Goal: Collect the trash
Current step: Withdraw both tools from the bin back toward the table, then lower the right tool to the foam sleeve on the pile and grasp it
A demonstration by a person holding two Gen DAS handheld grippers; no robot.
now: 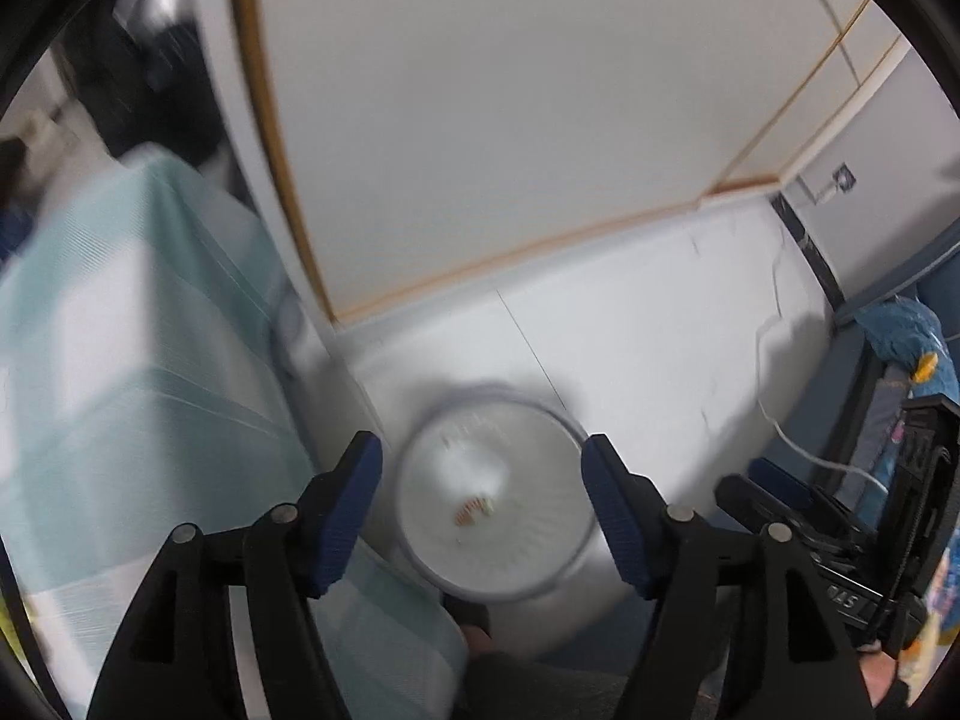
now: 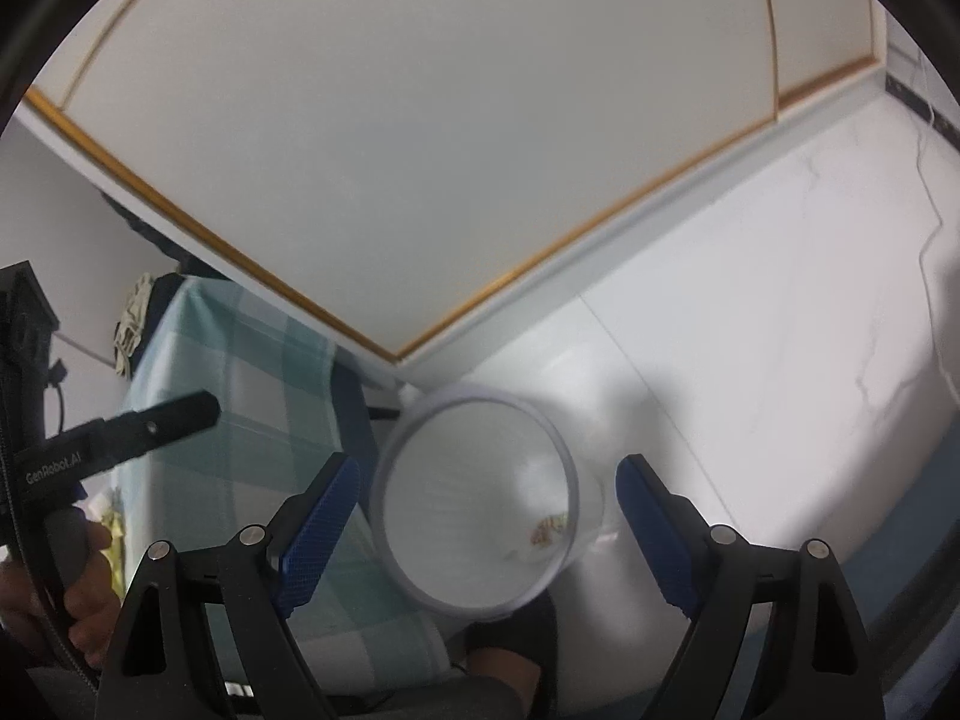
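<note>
A white round trash bin [image 1: 564, 540] stands on the white floor, seen from above, with a small orange-and-white scrap [image 1: 474, 510] at its bottom. In the right wrist view the bin [image 2: 414, 516] holds the same scrap [image 2: 547, 529]. My left gripper [image 1: 483, 519] is open and empty, hovering above the bin's mouth. My right gripper [image 2: 487, 531] is open and empty, also above the bin. The right gripper's body shows in the left wrist view [image 1: 852, 540]; the left gripper's body shows in the right wrist view [image 2: 114, 432].
A table with a green checked cloth [image 1: 120, 396] [image 2: 228, 396] stands left of the bin. A white wall panel with gold trim [image 1: 510, 120] rises behind. A white cable [image 1: 774, 372] lies on the floor. Blue fabric [image 1: 906, 330] sits at the right.
</note>
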